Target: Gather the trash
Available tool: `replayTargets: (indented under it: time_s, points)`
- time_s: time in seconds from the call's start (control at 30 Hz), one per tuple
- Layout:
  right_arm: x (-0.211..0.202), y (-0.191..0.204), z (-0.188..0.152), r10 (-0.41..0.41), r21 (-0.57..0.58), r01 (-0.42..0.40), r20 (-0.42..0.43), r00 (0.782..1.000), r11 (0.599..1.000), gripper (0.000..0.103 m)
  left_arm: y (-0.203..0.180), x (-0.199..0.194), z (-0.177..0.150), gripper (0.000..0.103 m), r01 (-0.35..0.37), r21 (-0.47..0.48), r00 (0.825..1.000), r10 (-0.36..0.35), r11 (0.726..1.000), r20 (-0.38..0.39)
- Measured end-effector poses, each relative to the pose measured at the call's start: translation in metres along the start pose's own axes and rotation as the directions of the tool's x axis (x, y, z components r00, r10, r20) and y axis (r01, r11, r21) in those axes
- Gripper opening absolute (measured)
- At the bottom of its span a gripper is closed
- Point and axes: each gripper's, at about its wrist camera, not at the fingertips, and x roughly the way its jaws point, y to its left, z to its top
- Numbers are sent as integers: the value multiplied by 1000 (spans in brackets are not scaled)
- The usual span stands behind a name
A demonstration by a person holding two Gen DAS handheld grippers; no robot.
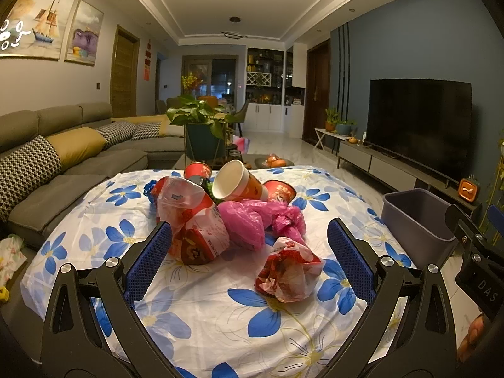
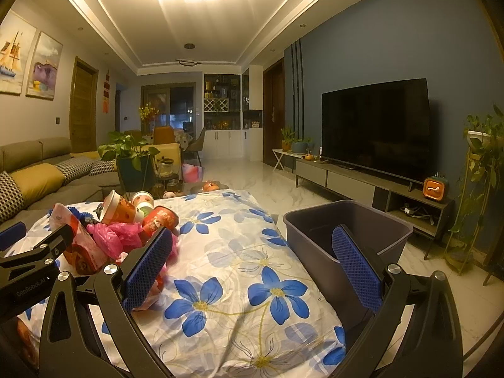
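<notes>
A heap of trash lies on the flower-print tablecloth (image 1: 201, 315): a red-and-clear snack bag (image 1: 192, 220), a pink plastic bag (image 1: 252, 220), a crumpled red wrapper (image 1: 288, 272), a tipped paper cup (image 1: 236, 184) and red cups (image 1: 280, 192). My left gripper (image 1: 249, 239) is open and empty, just short of the heap. My right gripper (image 2: 252, 245) is open and empty, over the cloth between the heap (image 2: 116, 230) and the grey bin (image 2: 346, 236). The bin also shows in the left wrist view (image 1: 415, 217).
The grey bin stands off the table's right edge on the marble floor. A grey sofa (image 1: 63, 163) runs along the left. A potted plant (image 1: 201, 126) stands behind the table. A TV (image 2: 375, 126) on a low console is at the right.
</notes>
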Motion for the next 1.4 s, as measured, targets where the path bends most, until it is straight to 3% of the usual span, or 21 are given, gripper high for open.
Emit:
replayTargets:
  time_s: [1.4]
  points:
    - [0, -4, 3, 7, 0, -7, 14, 1000, 1000, 98, -4, -2, 3, 97, 5, -5, 1000, -5, 1000, 7]
